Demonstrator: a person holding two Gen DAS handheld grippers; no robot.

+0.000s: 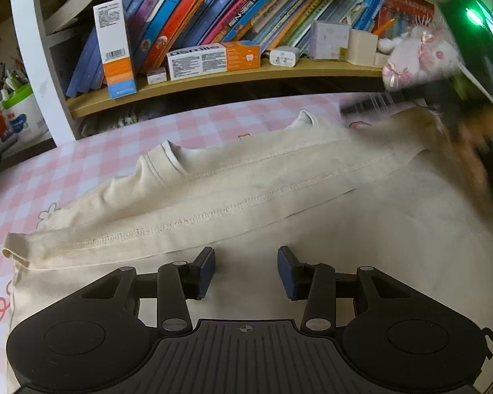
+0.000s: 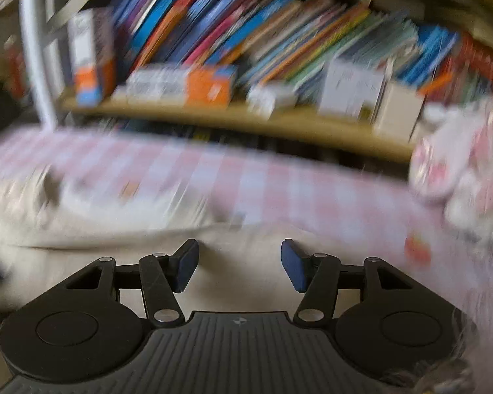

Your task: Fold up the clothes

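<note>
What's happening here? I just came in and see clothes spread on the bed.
A person is folding a cream garment on a pink checked sheet in front of a bookshelf. The left hand-held gripper hovers open over the cloth, holding nothing. The right hand-held gripper is also open and empty; its view is blurred. One long hemmed part already lies folded across the garment.

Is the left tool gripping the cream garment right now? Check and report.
No. The left tool is open, its two fingers apart with nothing between them, above the cream garment on the checked cloth.

Books (image 1: 233, 6), boxes (image 1: 213, 59), plush toy (image 1: 420, 55) crowd the shelf (image 1: 246, 77).
</note>
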